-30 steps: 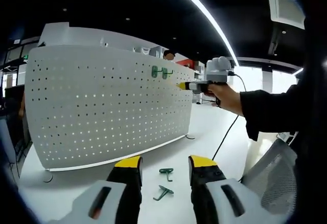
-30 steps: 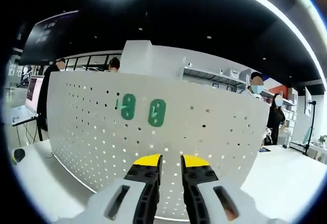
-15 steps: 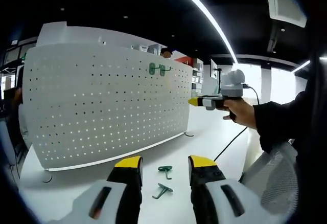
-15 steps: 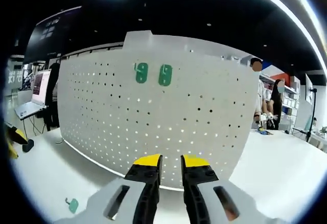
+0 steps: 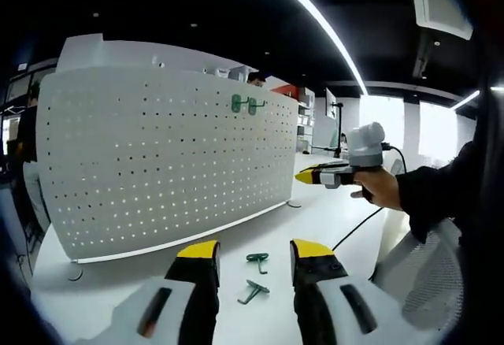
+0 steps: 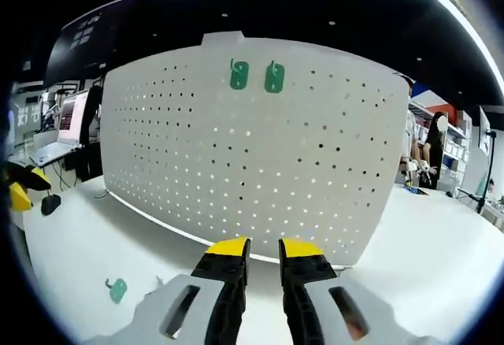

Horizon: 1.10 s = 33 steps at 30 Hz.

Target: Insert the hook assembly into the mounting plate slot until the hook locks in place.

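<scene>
The white pegboard mounting plate [image 5: 157, 156] [image 6: 252, 148] stands upright on the table. Two green hooks [image 5: 246, 106] [image 6: 256, 76] hang side by side near its top edge. Two more green hooks [image 5: 254, 275] lie loose on the table in front of my left gripper [image 5: 253, 250], which is open and holds nothing. One loose hook [image 6: 117, 289] lies low on the left in the right gripper view. My right gripper [image 6: 264, 249] [image 5: 309, 176] hovers well back from the plate, its jaws a narrow gap apart with nothing between them.
A person's hand and dark sleeve [image 5: 394, 191] hold the right gripper, with a cable trailing down. A mesh chair back [image 5: 417, 274] is at the right. My left gripper's yellow tip [image 6: 20, 195] shows at the left edge. People and shelves stand behind the plate.
The right gripper has drawn back from the two mounted hooks and come lower, away from the plate. The left gripper has barely moved.
</scene>
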Available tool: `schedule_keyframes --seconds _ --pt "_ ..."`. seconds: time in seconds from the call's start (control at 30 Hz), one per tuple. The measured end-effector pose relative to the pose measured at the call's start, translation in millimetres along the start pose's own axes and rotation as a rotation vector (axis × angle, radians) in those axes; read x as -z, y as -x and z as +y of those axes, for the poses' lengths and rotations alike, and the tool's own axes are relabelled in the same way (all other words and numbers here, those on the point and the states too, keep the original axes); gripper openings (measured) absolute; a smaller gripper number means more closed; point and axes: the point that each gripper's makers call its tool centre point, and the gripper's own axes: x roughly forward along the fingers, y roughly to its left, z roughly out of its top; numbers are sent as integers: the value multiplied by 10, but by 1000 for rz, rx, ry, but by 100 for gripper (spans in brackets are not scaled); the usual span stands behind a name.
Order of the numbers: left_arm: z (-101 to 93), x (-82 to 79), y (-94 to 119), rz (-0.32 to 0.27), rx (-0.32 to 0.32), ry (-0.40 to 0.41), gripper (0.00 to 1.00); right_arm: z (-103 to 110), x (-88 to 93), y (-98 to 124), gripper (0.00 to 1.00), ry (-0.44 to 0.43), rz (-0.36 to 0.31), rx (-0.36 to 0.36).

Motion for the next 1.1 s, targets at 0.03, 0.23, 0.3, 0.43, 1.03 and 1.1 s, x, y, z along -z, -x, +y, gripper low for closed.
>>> schedule_keyframes --seconds 0.03,0.23,0.3,0.43,1.03,1.1 --pt "3 3 0 1 -1 -1 37 18 12 -4 13 2 4 -5" --pt "19 21 6 8 -10 -7 37 223 99 -56 13 35 31 -65" --pt "18 23 9 9 -13 -9 37 310 112 -62 13 46 36 -89" --pt "25 40 10 16 -17 -12 37 456 180 -89 13 68 57 -134" --pt "44 29 6 15 -28 -18 36 913 530 -166 14 136 158 -285" --pt "40 27 7 15 -27 -19 36 954 579 -170 14 146 172 -299"
